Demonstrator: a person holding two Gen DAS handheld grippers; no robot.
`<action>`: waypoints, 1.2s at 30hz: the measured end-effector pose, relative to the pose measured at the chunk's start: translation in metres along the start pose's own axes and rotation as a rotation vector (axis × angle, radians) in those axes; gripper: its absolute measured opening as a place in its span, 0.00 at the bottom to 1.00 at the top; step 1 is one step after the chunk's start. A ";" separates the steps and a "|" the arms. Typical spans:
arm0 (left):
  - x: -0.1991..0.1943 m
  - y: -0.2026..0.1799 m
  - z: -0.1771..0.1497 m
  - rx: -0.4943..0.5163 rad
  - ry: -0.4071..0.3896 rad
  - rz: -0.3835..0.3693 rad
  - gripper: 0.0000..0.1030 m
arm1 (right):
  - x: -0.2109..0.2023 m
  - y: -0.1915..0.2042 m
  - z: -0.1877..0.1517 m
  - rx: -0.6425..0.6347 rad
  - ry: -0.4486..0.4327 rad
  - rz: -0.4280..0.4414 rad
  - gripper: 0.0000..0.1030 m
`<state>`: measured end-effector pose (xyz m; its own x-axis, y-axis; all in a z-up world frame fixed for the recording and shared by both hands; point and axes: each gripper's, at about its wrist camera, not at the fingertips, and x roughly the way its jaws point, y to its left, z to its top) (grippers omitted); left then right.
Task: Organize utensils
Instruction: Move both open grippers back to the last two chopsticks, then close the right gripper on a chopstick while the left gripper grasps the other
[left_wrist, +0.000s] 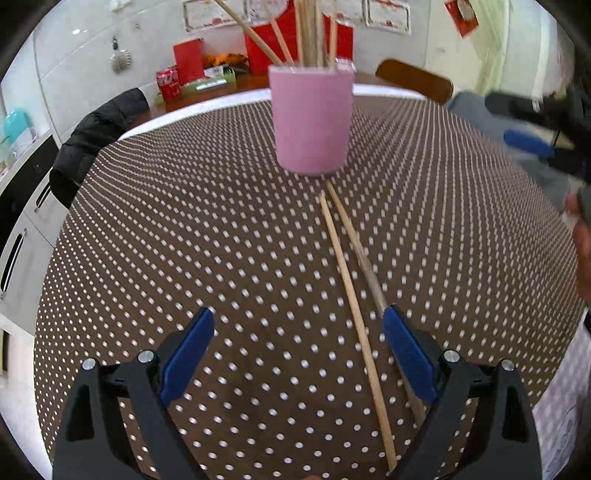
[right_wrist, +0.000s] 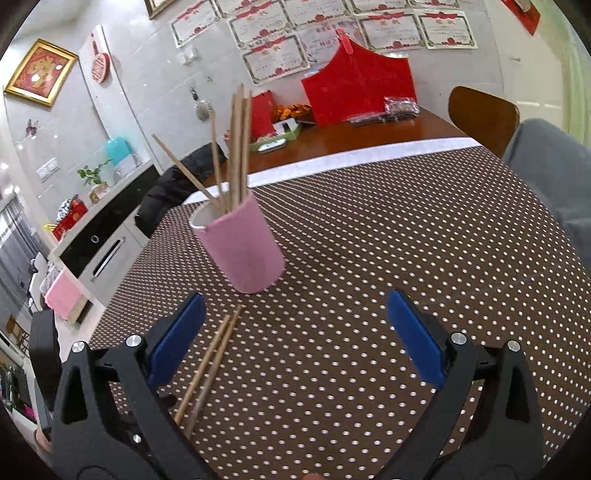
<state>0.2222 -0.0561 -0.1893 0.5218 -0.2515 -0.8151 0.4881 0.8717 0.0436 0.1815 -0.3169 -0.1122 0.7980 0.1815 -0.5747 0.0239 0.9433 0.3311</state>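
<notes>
Left gripper (left_wrist: 297, 325): blue pads spread wide, nothing between them in contact; it hangs low over the dotted tablecloth (left_wrist: 184, 236). Right gripper (right_wrist: 296, 308): pads likewise spread wide, holding nothing, above the same cloth.

Two loose chopsticks (left_wrist: 351, 291) lie flat on the cloth, side by side and nearly parallel. Both are thin, pale wooden sticks; the one nearer the left gripper's right pad looks greyer and more worn along its middle, the other is a cleaner tan. In the left wrist view their long axes run from beside and under the right pad away toward the pink cup (left_wrist: 311, 118), far tips converging just short of its base. The worn stick passes under the right pad; contact cannot be told. In the right wrist view the same pair sits by the right gripper's left pad, angled up toward the cup.

The cup stands upright on the cloth, matte pink, slightly tapered. It holds a bundle of chopsticks (right_wrist: 236, 147), mostly upright, one leaning well out to the side.

Beyond the cloth: a wooden table (right_wrist: 369, 136) with a red box (right_wrist: 354, 88).
</notes>
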 end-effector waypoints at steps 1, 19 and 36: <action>0.003 -0.001 -0.002 0.006 0.008 0.002 0.88 | 0.002 -0.001 -0.001 -0.001 0.008 0.002 0.94; 0.013 0.041 -0.014 -0.075 -0.015 0.070 0.88 | 0.073 0.074 -0.069 -0.283 0.403 0.010 0.94; 0.016 0.026 0.009 0.041 0.037 0.077 0.89 | 0.057 0.091 -0.082 -0.542 0.468 -0.028 0.61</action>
<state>0.2495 -0.0413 -0.1964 0.5329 -0.1684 -0.8293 0.4767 0.8695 0.1297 0.1799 -0.1980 -0.1769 0.4563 0.1407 -0.8786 -0.3591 0.9326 -0.0371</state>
